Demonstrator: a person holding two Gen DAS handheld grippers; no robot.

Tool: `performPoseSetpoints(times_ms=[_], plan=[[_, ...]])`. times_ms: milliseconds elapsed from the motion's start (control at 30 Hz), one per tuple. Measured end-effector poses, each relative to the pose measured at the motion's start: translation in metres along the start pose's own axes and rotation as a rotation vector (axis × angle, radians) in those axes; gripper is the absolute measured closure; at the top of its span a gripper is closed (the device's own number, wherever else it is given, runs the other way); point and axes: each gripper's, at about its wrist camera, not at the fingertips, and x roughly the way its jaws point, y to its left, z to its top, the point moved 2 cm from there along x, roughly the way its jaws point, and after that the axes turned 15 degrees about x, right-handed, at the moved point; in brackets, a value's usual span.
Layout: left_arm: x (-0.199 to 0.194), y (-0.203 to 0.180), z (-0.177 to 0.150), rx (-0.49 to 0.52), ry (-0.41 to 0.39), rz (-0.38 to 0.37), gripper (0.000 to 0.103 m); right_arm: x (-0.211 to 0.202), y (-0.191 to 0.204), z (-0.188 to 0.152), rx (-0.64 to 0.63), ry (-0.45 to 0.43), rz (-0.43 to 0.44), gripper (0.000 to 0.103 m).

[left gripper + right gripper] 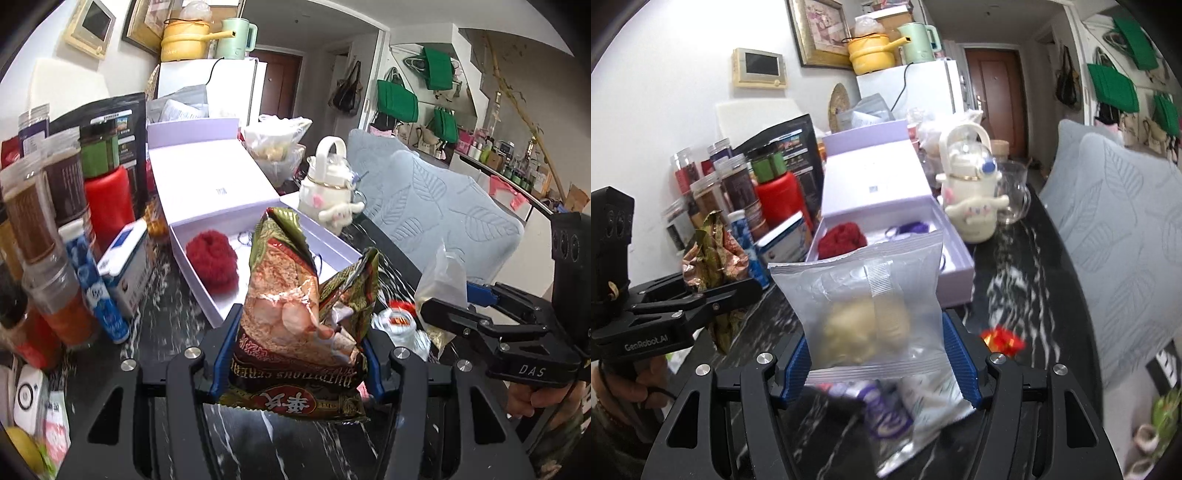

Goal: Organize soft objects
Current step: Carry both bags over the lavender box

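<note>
My left gripper is shut on a green and orange cereal packet, held above the dark marble table in front of the open lilac box. A red fluffy ball lies inside the box. My right gripper is shut on a clear packet with a pale bun inside, held just short of the box's near wall. The right gripper also shows at the right of the left wrist view. The left gripper and its packet show at the left of the right wrist view.
Jars, a red bottle and small boxes crowd the table's left side. A white Cinnamoroll bottle and glass cup stand right of the box. Loose sachets and a red wrapper lie on the table below my right gripper.
</note>
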Motion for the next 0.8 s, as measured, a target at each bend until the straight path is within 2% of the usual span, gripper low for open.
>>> performPoseSetpoints(times_ms=[400,800], plan=[[0.024,0.026,0.043,0.011,-0.039,0.038,0.048,0.022,0.008,0.061,-0.048,-0.041,0.030,0.037],[0.050,0.054,0.101,0.033,-0.094,0.097,0.048,0.052,0.021,0.125,-0.096,-0.091,0.051,0.037]])
